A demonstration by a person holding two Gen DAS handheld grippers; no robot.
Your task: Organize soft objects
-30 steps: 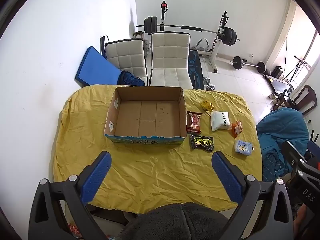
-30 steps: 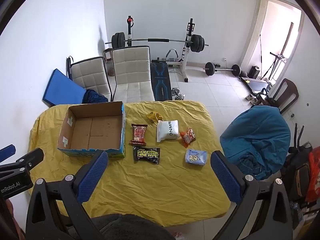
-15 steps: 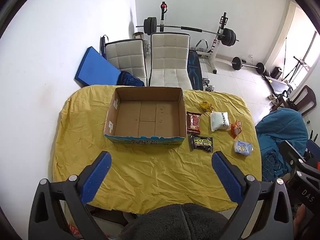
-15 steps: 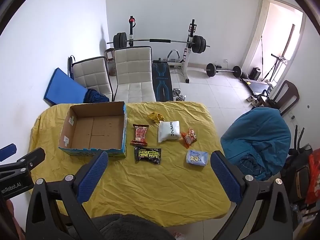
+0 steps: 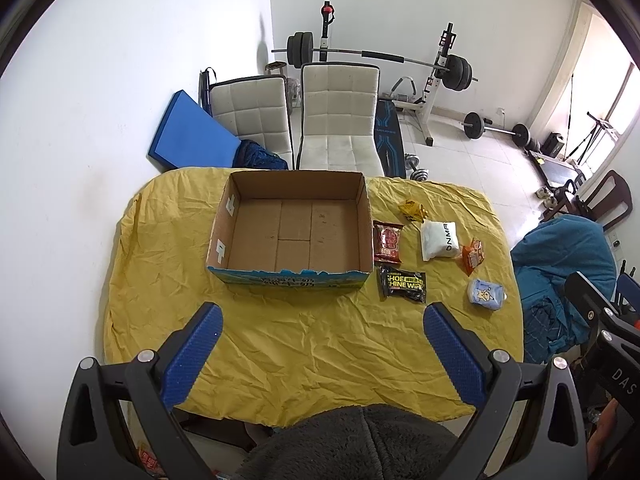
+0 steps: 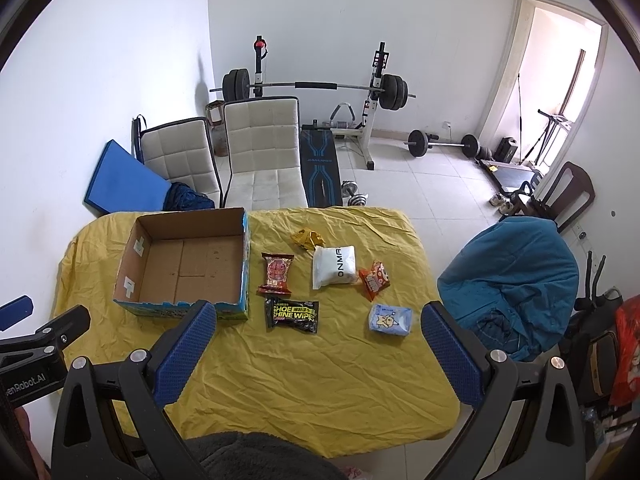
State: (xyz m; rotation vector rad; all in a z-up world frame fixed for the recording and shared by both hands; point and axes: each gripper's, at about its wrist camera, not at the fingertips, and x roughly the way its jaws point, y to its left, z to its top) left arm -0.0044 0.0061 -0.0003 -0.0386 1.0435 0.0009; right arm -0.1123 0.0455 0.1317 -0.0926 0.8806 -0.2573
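The black packet carries yellow letters "SHOE SHINE WIPES"; its long axis runs from 9 to 3 o'clock in the right wrist view, and the text reads upright from the camera side. The white pouch has the letters "ONMR" printed sideways, along its edge at 3 o'clock. The red snack packet lies with its long axis from 12 to 6 o'clock, just beside the cardboard box. The orange snack packet is tilted, at 3 o'clock from the white pouch and touching or almost touching it. The light blue tissue pack shows a cartoon figure; its writing is too small to read. A crumpled yellow wrapper lies at 11 o'clock from the white pouch.

All of these lie on the counter, which has a wrinkled yellow cloth. The cardboard box stands open at 9 o'clock from the packets, and I see nothing inside it, only the brown bottom flaps. Its outside front is blue with print that I cannot read.

The left tongs are wide apart and hold nothing, above the near edge of the counter. The right tongs are also wide apart and hold nothing. On the left tongs' body in the right wrist view, part of a label reads "enRobot.AI".
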